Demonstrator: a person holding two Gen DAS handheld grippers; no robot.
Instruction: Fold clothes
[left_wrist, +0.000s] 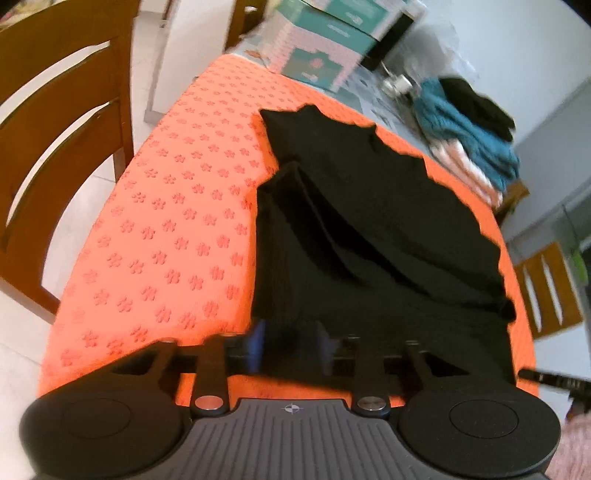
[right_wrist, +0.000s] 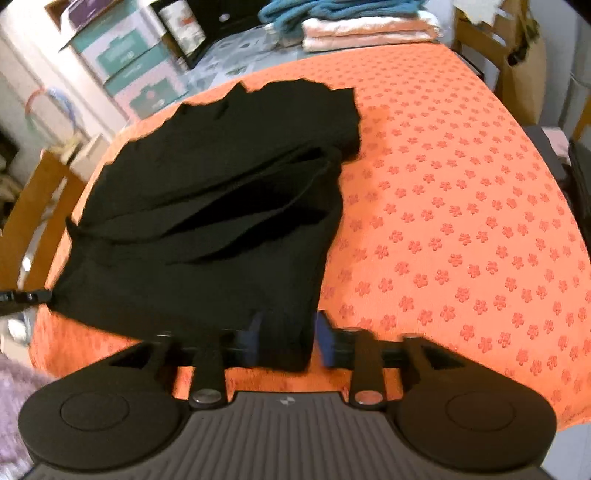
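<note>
While the black garment (left_wrist: 369, 229) lies partly folded on the orange mat (left_wrist: 166, 221), near edge toward both tools, the left gripper (left_wrist: 291, 349) pinches its near hem and the right gripper (right_wrist: 286, 341) clamps its near right corner. Folded towels (right_wrist: 365, 26) sit at the far side.

Black garment (left_wrist: 369, 229) — orange flower-patterned tablecloth (left_wrist: 166, 221) — teal towel (left_wrist: 469, 136).

place: home dining room | cues: wooden chair (left_wrist: 62, 122) left of tool | folded towels (right_wrist: 369, 27) ahead | stacked boxes (right_wrist: 136, 70)
</note>
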